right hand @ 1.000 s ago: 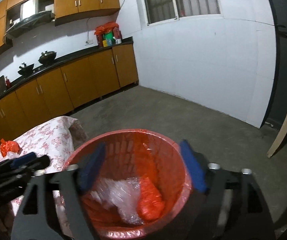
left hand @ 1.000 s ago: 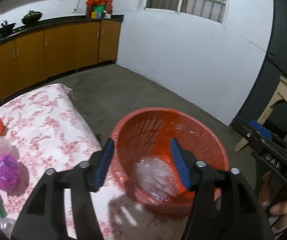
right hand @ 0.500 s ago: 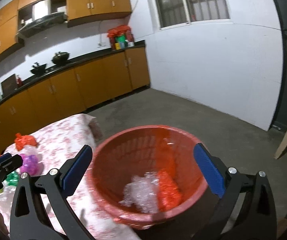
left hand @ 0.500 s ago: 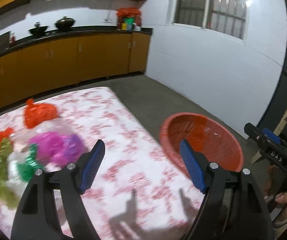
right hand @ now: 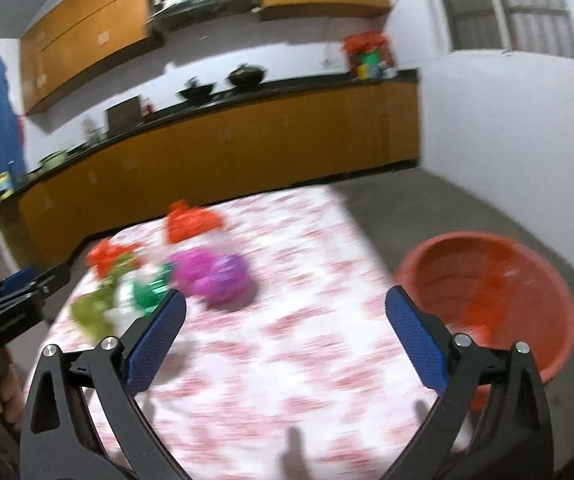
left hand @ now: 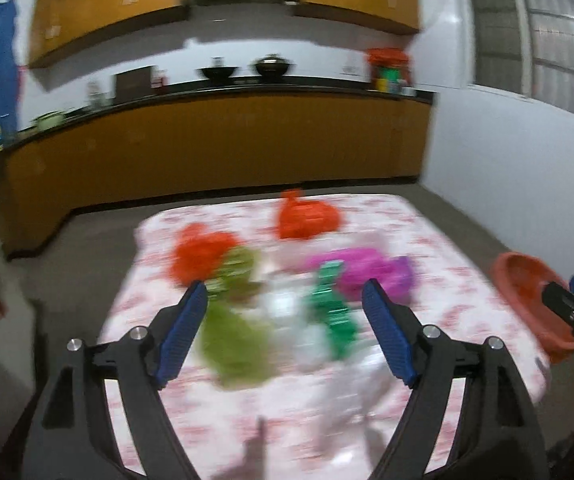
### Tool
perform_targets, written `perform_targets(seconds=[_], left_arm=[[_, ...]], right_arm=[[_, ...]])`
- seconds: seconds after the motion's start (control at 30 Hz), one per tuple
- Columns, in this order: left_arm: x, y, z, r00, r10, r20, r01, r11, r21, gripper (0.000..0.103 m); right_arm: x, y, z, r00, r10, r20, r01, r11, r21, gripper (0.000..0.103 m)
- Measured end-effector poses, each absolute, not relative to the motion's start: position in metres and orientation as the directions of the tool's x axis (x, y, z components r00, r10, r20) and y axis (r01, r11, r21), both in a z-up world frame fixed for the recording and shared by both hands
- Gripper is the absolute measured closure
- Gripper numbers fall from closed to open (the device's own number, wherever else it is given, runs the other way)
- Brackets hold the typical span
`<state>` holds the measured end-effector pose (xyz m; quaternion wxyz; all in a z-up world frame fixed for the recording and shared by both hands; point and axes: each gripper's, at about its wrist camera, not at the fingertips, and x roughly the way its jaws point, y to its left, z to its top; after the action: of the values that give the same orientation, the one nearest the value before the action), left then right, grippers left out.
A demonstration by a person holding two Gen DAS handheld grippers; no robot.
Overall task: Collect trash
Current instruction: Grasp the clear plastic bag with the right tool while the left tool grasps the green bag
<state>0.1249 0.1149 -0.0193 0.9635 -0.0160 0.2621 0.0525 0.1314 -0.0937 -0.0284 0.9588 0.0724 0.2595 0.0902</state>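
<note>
Trash pile (left hand: 287,292) beside red basket (right hand: 487,292)

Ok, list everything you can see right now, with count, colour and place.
table: one, white cloth with red flowers, centre of the room.
red basket: one, off the table's right edge; something red inside.
orange bags: two crumpled, far side of the pile.
magenta-purple bag: one, right of the pile.
green bags: one dark, one olive, near side; blurred.
clear plastic: between the greens; count unclear.
cabinets: orange-brown, along the back wall.
woks: two, dark, on the counter.
window: one, right wall.
left tongs: open, empty, aimed at the pile.
right tongs: open, empty.
</note>
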Motion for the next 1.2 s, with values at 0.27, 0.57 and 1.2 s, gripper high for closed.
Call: perform_targets(seconds=[0.27,0.57,1.2], left_arm=[[0.094,0.200,-0.024,0.823,0.234,-0.518,-0.316,0.946,-0.075,0.025],[0.074,0.233,-0.035,0.808,0.255,-0.531,-0.372,0.920,-0.123,0.025],[0.136,0.200,-0.055,0.799,0.099,-0.593,-0.238,0.958,-0.160,0.025]], right_arm=[[0.140,0.003,-0.055,0.766,0.307,-0.564,-0.243,0.952,0.188,0.017],[0.157,0.049,-0.080,0.747,0.232,-0.623,-0.217,0.971,0.100,0.024],[0.163,-0.005,-0.089,0.738,0.137,-0.661,-0.151,0.988,0.037,0.068]])
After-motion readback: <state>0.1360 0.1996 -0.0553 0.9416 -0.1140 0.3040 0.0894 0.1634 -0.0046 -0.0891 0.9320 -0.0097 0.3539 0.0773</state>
